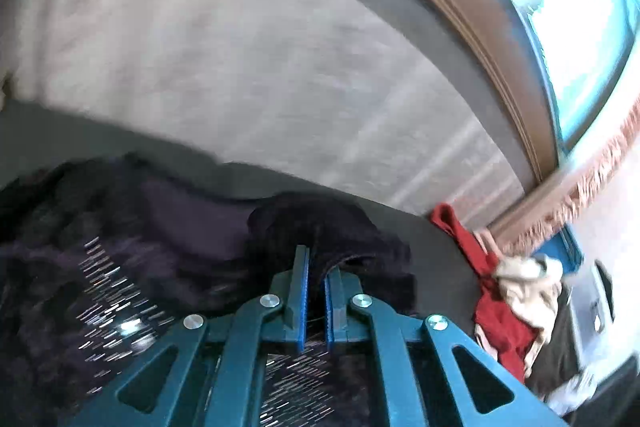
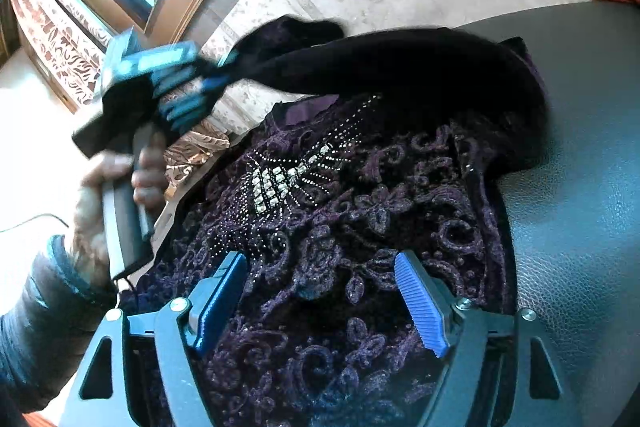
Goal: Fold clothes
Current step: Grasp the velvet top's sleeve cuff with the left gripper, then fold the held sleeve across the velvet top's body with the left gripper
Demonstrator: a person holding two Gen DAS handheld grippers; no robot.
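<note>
Left wrist view: the left gripper (image 1: 316,277) is clamped on a dark fold, apparently the sleeve (image 1: 332,227), of the purple garment (image 1: 120,247) (image blurred). Right wrist view: the right gripper (image 2: 320,301) hovers spread apart above the garment's embroidered front, which lies on the black surface (image 2: 580,187).

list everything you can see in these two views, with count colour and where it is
purple garment: one, dark purple with rhinestones, spread on the dark surface; its sleeve is lifted by the left gripper
dark surface: one, grey-black leather-look, under the garment
clothes pile: one, red and cream, at the surface's far edge
rug: one, pale patterned, on the floor
curtain: one, lace, by the window
left gripper: one, teal with blue pads, shut on the sleeve
right gripper: one, open above the garment
hand: one, holding the left gripper's handle
</note>
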